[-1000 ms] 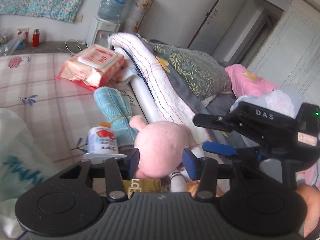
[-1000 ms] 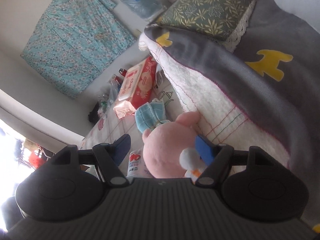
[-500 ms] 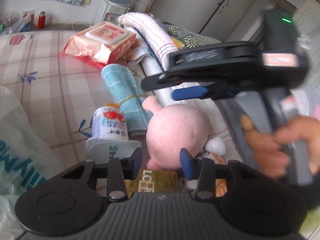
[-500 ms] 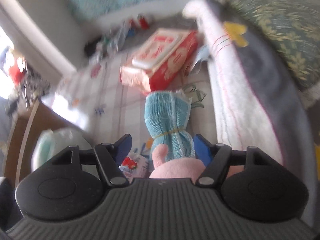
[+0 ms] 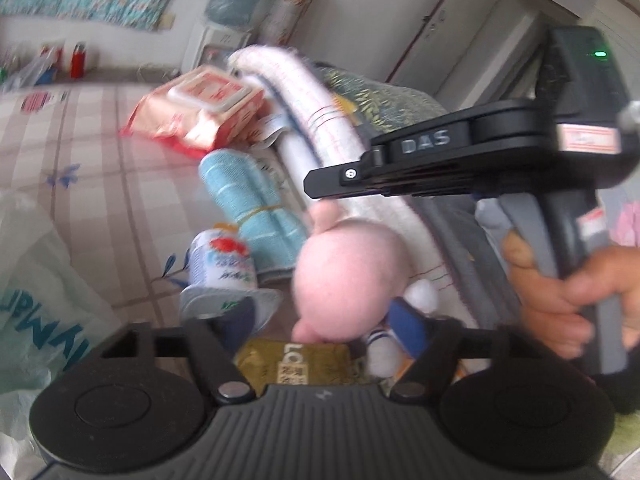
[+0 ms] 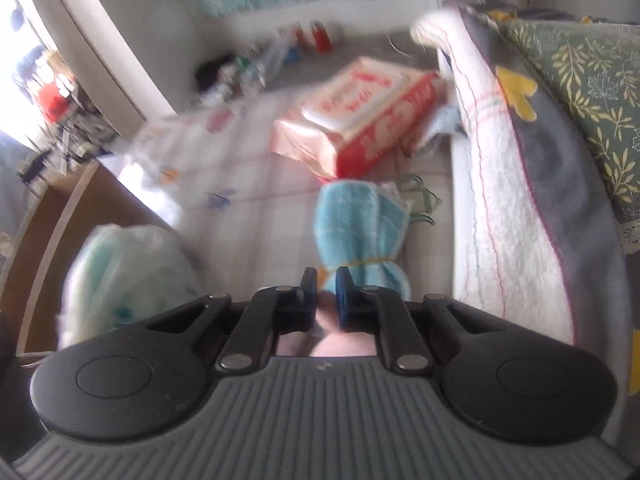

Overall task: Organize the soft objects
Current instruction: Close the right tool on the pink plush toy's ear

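My left gripper [image 5: 324, 320] is lowest and nearest, angled down over the bed, and its jaws have just been opening: the blue pads now stand apart on either side of the round pink plush toy [image 5: 352, 276] without pressing it, so that hand has let go. The toy sits upright between them, over a flat gold-coloured packet [image 5: 296, 360] and beside a small white squeeze pouch with a red print [image 5: 222, 268]. I judge this to be a handover, because my right gripper [image 6: 326, 294] comes in from above, held in my right hand [image 5: 576, 300], with its black body lying across the left view. Its jaws have just been closing and are now pinched almost together on a narrow pink bit of the toy, which looks like its ear; blur keeps me from being sure of that. That grip on a thin part should let me lift the toy clear.

Just beyond lies the rolled light-blue towel bound with a yellow rubber band [image 6: 360, 236], then the red and white pack of wet wipes [image 6: 360, 116], both on the checked sheet [image 5: 80, 148]. The folded white and grey quilt [image 6: 516, 216] runs along the right.
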`<state>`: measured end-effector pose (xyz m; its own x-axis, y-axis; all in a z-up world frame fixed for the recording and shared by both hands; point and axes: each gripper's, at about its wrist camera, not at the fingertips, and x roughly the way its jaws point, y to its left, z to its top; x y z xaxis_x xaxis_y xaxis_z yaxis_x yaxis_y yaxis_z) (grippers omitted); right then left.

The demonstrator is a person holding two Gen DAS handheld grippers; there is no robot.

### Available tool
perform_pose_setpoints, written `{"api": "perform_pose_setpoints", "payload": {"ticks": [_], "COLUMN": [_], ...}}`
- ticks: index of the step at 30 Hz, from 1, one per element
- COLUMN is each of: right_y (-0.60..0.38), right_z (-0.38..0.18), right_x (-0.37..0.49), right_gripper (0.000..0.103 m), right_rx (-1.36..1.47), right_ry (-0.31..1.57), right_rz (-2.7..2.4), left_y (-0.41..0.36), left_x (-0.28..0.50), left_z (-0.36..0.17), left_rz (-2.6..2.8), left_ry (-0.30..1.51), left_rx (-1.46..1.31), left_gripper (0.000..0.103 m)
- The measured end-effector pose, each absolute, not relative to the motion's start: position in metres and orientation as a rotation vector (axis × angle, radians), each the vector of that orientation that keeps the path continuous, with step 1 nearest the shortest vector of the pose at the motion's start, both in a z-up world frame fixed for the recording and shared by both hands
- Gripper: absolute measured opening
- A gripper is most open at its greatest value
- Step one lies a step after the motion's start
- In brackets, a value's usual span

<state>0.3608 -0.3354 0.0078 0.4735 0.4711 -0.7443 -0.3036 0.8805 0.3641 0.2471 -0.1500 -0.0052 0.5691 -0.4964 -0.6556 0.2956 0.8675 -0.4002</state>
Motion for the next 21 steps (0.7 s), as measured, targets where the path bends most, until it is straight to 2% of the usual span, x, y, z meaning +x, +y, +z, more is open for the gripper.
{"api": "perform_pose_setpoints", "payload": {"ticks": [1,4,8,10,12,14,19,20,21], "right_y": [-0.339,-0.346,-0.349,-0.345,-0.335,-0.322,-0.296,-0.293,-0.291], "right_z": [0.015,0.028,0.036,0.032,0.026,0.014,-0.026,-0.034,-0.038], "right_x": [0.353,0.330,0.322,0.328,0.340,0.355,0.387,0.390,0.391], "right_gripper": [0.003,0.002,0.007,0.017,0.040,0.050,0.050,0.046,0.030], "right_rx": [0.207,0.232,0.207,0.177,0.117,0.053,-0.038,-0.046,-0.060], "right_ry": [0.950,0.914,0.908,0.928,0.951,0.988,1.105,1.118,1.115], "right_rz": [0.489,0.504,0.470,0.448,0.434,0.417,0.386,0.382,0.368], "left_y": [-0.155,-0.172,-0.178,-0.174,-0.169,-0.164,-0.146,-0.144,-0.142], "left_x": [0.245,0.239,0.234,0.231,0.229,0.229,0.233,0.234,0.235], "left_z": [-0.002,0.001,-0.005,-0.009,-0.012,-0.015,-0.023,-0.024,-0.025], "left_rz": [-0.489,-0.511,-0.490,-0.489,-0.478,-0.464,-0.438,-0.434,-0.433], "left_ry": [0.828,0.796,0.810,0.817,0.820,0.822,0.841,0.842,0.841], "left_rx": [-0.236,-0.164,-0.180,-0.210,-0.222,-0.228,-0.256,-0.261,-0.266], "left_gripper": [0.085,0.085,0.074,0.070,0.069,0.065,0.063,0.063,0.063]}}
